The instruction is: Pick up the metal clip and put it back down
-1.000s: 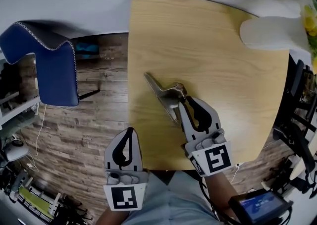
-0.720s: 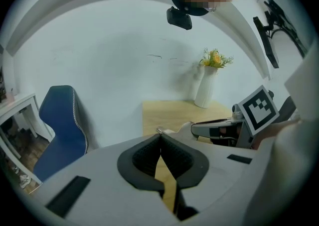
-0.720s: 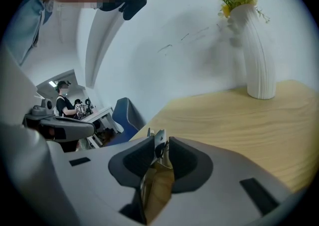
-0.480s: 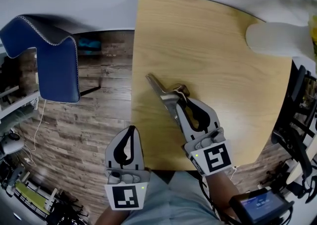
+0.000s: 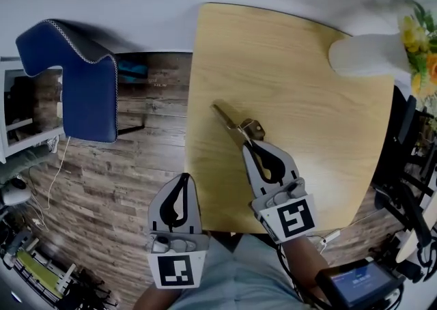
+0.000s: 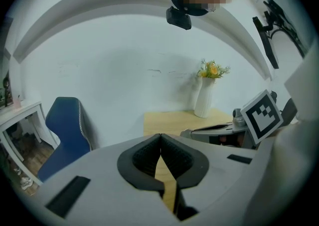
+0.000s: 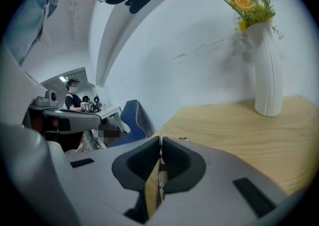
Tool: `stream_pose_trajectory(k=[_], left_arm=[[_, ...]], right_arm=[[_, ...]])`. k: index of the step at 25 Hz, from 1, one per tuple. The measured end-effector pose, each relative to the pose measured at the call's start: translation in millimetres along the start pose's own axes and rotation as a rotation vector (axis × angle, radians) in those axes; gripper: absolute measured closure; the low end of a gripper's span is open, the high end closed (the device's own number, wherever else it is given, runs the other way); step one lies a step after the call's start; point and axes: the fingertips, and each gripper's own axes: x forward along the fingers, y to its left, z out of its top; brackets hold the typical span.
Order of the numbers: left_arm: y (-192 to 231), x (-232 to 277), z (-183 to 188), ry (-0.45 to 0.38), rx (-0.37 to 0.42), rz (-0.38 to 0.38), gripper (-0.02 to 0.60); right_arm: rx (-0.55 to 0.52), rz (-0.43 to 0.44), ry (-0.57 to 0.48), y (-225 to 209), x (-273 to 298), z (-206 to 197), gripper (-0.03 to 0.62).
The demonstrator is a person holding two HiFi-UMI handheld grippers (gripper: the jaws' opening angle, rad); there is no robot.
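Clip: the metal clip (image 5: 234,124) was over the wooden table (image 5: 307,90), near its left edge; couldn't tell if it touched the top.
Right gripper: the right gripper (image 5: 248,145) was clamped tight on the clip's near end, with a thin metal edge showing between the pads (image 7: 177,160).
Which way: the clip stuck out ahead of the jaws, long axis slanting away and to the left.
Left gripper: the left gripper (image 5: 182,179) was pinched closed on nothing, off the table edge over the plank floor (image 5: 116,179), farther from the clip.
Feel: flat, shiny, hard metal on smooth pale wood, so I'd guess it slides easily.
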Motion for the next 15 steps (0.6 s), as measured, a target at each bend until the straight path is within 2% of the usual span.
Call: stream_pose_trajectory(k=[4, 9, 15], left_arm=[[-7, -24, 15, -0.052, 0.009, -0.004, 0.563], [-46, -51, 15, -0.145, 0.036, 0.004, 0.563], [-80, -92, 40, -0.256, 0.076, -0.008, 0.563]], right_arm=[[-0.036, -0.008, -0.048, 16, -24, 22, 0.542], [-0.068, -0.013, -0.137, 17, -77, 20, 0.542], [-0.127, -0.039, -0.266, 32, -135, 53, 0.542]])
